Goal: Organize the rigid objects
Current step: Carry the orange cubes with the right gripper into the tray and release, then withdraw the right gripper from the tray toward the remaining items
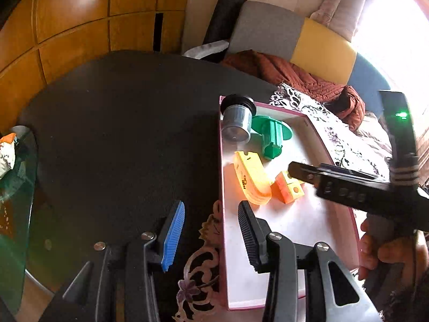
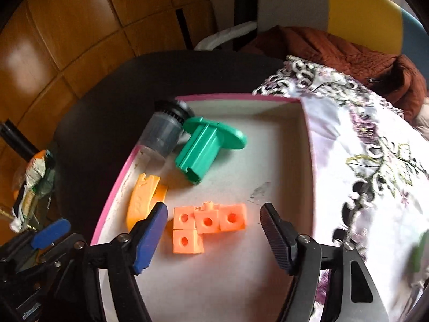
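A pink-rimmed white box lies on a dark table. Inside it lie a grey cylinder with a black cap, a green flanged part, a yellow curved piece and a cluster of orange cubes. My right gripper is open above the box, jaws on either side of the orange cubes, holding nothing. It also shows in the left wrist view. My left gripper is open and empty over the box's left wall.
A floral cloth covers the table right of the box. A rust-red quilted blanket and a grey, yellow and blue backrest lie behind. A glass table with a crumpled packet stands at left. Wooden panels form the back.
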The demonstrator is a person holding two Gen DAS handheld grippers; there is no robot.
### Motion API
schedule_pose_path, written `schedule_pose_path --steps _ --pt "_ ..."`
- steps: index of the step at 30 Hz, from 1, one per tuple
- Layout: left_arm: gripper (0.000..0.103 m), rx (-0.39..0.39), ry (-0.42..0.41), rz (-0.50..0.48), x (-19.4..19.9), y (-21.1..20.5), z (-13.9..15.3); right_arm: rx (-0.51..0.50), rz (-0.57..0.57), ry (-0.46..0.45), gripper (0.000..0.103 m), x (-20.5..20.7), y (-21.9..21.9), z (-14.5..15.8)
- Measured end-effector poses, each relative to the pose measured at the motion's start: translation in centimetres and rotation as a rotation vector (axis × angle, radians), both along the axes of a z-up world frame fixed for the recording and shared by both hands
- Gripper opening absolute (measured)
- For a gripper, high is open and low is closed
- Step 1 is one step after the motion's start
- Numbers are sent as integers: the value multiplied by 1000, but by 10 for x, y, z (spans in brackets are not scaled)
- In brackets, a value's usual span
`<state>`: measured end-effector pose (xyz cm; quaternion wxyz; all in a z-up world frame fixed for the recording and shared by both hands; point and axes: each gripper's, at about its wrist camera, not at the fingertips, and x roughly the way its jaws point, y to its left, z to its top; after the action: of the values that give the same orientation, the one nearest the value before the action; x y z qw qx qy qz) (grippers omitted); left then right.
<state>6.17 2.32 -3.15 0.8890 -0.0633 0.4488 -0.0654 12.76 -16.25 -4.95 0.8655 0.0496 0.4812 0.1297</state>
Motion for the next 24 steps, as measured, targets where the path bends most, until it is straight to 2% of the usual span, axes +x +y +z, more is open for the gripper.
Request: schedule_pose_path --steps 3,6,13,20,24 --pt "42 8 -9 -17 -1 -7 2 17 -31 -40 81 -9 -13 11" --pt "42 14 -10 -42 -3 -13 4 20 -59 -73 82 -23 -28 23" --pt "42 43 -39 -117 -13 -36 14 -30 -114 -134 91 -69 -74 45" --pt "42 82 -60 -203 -25 -65 22 -93 -260 -172 93 -103 -149 64" --pt "42 92 -62 -255 -29 -82 25 -144 -386 -199 95 -118 -202 75"
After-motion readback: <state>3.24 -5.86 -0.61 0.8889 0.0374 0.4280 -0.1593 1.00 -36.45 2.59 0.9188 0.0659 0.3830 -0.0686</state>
